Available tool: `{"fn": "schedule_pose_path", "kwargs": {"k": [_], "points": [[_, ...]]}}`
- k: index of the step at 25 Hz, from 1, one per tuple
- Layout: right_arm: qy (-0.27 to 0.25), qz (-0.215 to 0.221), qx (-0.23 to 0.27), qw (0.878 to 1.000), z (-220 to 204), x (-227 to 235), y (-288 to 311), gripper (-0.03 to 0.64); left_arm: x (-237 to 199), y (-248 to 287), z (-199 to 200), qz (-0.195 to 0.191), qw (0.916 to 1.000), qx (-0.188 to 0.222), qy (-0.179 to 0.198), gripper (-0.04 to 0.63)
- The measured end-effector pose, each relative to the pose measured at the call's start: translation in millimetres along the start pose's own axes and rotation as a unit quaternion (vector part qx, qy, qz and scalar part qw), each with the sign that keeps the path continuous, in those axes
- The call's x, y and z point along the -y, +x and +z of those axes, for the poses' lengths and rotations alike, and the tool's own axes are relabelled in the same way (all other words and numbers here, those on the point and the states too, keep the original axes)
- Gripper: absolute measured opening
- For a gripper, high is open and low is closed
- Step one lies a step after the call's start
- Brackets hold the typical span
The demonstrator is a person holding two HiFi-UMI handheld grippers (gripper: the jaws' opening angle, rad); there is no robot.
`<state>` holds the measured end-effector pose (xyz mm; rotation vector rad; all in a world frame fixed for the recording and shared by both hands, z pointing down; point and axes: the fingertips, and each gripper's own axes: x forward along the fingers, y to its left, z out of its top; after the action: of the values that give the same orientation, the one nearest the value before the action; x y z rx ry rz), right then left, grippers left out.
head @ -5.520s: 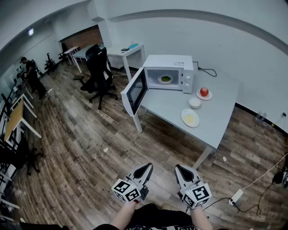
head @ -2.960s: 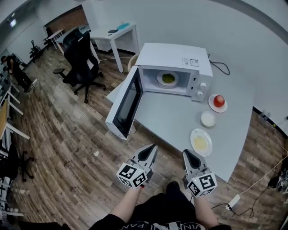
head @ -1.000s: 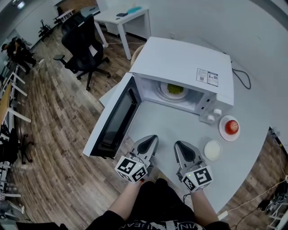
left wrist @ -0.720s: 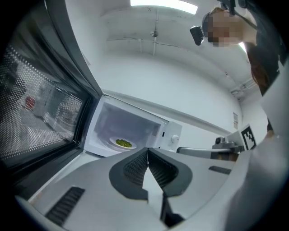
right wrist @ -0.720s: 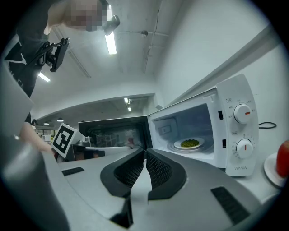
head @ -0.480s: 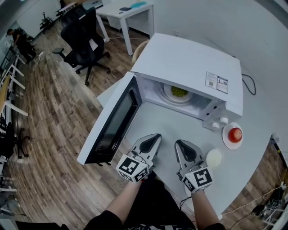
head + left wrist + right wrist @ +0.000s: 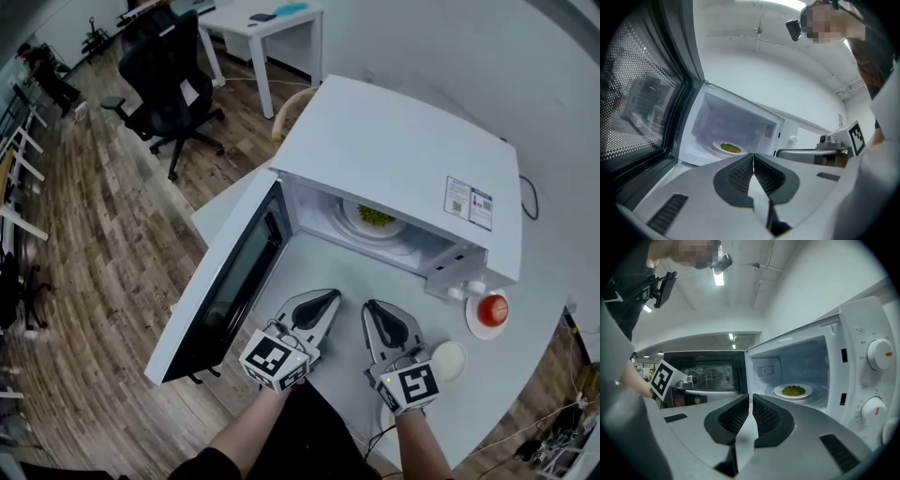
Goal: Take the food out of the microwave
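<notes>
A white microwave stands on the grey table with its door swung wide open to the left. Inside it, a white plate of green food rests on the turntable. The left gripper view shows the plate ahead, and the right gripper view shows the plate too. My left gripper and right gripper hover side by side above the table, short of the opening. Both are shut, with nothing between the jaws of the left gripper or the right gripper.
Right of the microwave, a red fruit on a small plate and a white bowl sit on the table. The open door walls off the left side. A black office chair and a white desk stand farther back on the wood floor.
Both grippers have moved forward over the table toward the microwave opening, which now looks closer and larger. The jaws have stayed shut.
</notes>
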<state>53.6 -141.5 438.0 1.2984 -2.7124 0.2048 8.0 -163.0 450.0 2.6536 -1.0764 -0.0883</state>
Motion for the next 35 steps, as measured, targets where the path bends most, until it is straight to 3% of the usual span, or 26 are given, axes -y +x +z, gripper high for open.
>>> {"fn": "schedule_pose_path", "kwargs": {"k": [9, 17, 35], "points": [[-0.048, -0.024, -0.009, 0.999, 4.9, 18.5, 37.3, 0.038, -22.8, 20.0, 0.1, -0.006, 1.0000, 0.002, -0.007, 0.009], [-0.079, -0.076, -0.058, 0.992, 5.0, 50.3, 60.5, 0.038, -36.5, 34.3, -1.1, -0.006, 0.9999, -0.003, -0.009, 0.009], [-0.118, -0.097, -0.098, 0.983, -6.7, 77.6, 95.8, 0.040, -57.5, 49.2, -6.4, -0.003, 0.9997, -0.014, -0.021, 0.009]]}}
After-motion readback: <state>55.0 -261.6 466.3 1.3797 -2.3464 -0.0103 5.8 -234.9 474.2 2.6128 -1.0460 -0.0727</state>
